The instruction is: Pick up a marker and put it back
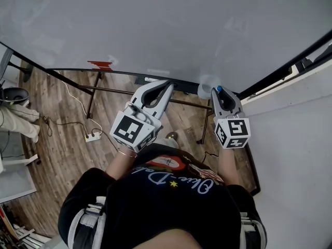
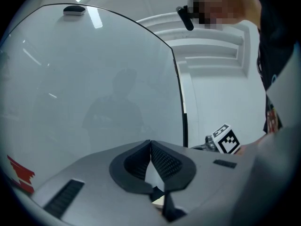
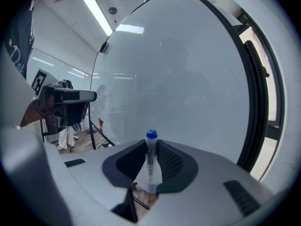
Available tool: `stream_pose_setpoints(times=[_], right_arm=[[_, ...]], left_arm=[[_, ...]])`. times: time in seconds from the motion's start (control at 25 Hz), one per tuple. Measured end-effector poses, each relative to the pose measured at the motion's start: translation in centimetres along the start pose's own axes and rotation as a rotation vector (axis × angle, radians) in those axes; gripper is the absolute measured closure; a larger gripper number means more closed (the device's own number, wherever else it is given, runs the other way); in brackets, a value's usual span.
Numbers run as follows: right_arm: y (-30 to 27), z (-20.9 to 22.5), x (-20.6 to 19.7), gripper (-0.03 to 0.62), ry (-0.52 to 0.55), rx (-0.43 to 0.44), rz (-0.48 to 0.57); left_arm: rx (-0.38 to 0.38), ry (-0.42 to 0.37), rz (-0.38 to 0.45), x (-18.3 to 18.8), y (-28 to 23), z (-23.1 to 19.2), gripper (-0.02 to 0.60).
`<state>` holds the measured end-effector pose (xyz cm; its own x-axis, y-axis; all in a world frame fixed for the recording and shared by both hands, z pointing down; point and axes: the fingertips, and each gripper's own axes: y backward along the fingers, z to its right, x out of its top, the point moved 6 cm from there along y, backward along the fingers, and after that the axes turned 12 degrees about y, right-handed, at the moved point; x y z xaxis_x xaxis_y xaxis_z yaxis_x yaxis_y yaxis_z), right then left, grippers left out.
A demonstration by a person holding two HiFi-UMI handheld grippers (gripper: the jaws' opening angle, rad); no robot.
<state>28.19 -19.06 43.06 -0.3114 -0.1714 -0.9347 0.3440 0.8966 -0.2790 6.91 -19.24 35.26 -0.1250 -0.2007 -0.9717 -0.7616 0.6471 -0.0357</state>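
Note:
A white marker (image 3: 150, 161) with a blue cap stands upright between the pads of my right gripper (image 3: 150, 144), which is shut on it. In the head view only its blue cap (image 1: 219, 88) shows, at that gripper's (image 1: 220, 93) tip, close to the lower right edge of the whiteboard (image 1: 155, 30). My left gripper (image 1: 165, 85) is held level to the left of it, also facing the board. Its jaws (image 2: 150, 143) meet at the tips with nothing between them.
A red eraser (image 1: 100, 64) sits on the board's lower edge at the left, and a small white object (image 1: 150, 79) lies nearer the middle. The board's black frame and stand legs (image 1: 93, 95) run below. A white wall (image 1: 290, 139) is at the right. A power strip (image 1: 93, 136) lies on the wood floor.

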Motion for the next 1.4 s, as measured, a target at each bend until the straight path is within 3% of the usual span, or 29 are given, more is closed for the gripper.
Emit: stream_pose_setpoints(times=[0.44,1.4], right_arm=[[-0.1,-0.3,0.5,0.526,0.034,0.013,-0.014],[2.6,1.9,5.1,0.528,0.004,-0.008,0.117]], left_arm=[[0.007,0.01,0.007,0.0,0.6,-0.2,0.578],[-0.013,0.043,0.041,-0.2,-0.1,0.4,0.578]])
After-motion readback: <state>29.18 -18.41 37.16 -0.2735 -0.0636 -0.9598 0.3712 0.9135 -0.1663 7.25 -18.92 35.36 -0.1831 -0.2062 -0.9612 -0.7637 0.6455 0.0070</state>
